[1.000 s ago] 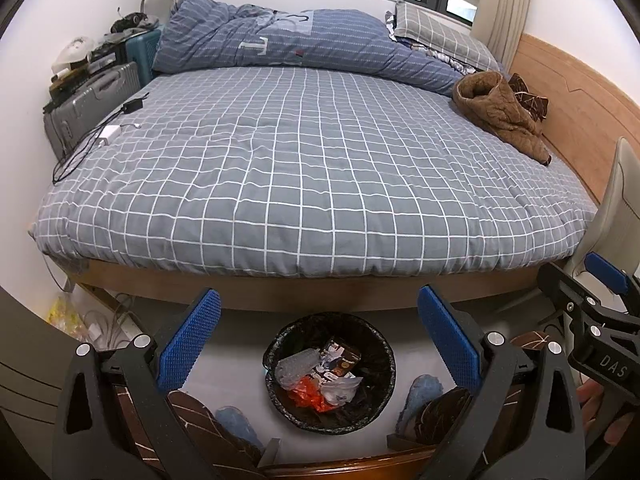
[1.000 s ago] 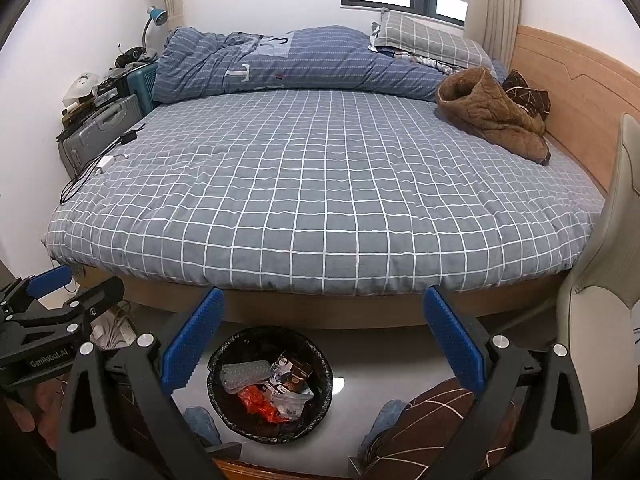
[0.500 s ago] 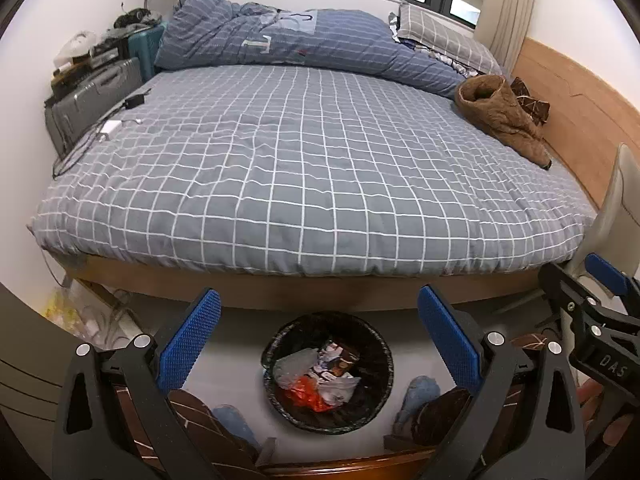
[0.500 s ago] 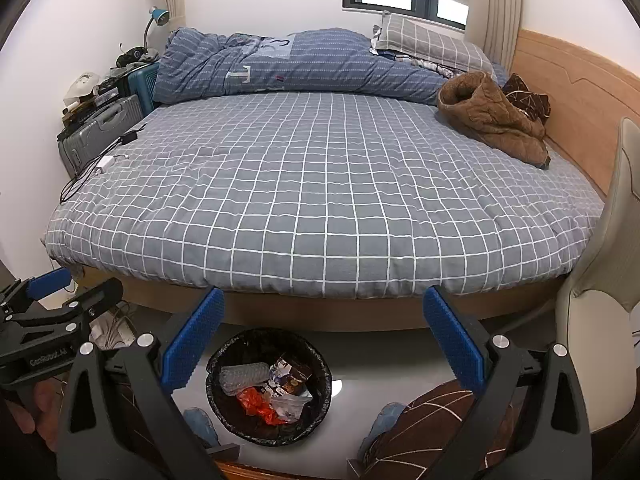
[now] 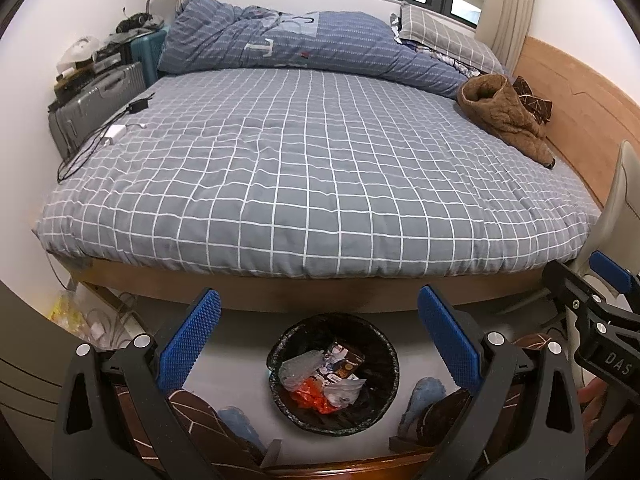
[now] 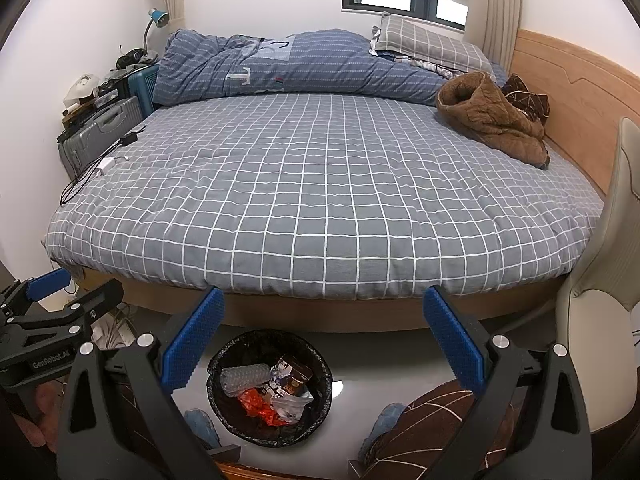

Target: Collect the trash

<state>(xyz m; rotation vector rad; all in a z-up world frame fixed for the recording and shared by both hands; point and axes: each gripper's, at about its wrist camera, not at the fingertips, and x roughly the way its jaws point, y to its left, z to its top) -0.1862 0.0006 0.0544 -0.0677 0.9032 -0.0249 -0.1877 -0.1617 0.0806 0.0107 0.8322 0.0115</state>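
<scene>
My left gripper (image 5: 318, 344) sits at the bottom of the left wrist view with its blue fingers (image 5: 190, 342) spread wide and nothing between them. My right gripper (image 6: 324, 344) is the same in its own view: fingers (image 6: 454, 344) wide apart, empty. Each gripper also shows in the other's view, the right one at the right edge (image 5: 600, 320) and the left one at the lower left edge (image 6: 48, 320).

The bin (image 5: 334, 372) stands on the floor at the bottom centre of the left view, just in front of the bed's wooden base, and framed between my left fingers. In the right view the bin (image 6: 270, 386) lies lower left of centre, near the left finger. It has a black liner and holds trash (image 5: 320, 376): a clear crumpled wrapper, an orange wrapper, a brown packet and white scraps.

The bed (image 5: 312, 168) fills the middle of both views under a grey checked cover. A blue quilt (image 5: 304, 44) is bunched along the top, with a checked pillow (image 5: 440, 36) at the upper right. A brown coat (image 5: 504, 116) lies at the right side of the bed. A white charger (image 5: 114, 133) with black cables rests near the bed's left edge. Suitcases (image 5: 96, 108) stand against the wall at the upper left. A pale chair (image 6: 600, 280) stands at the right edge.
</scene>
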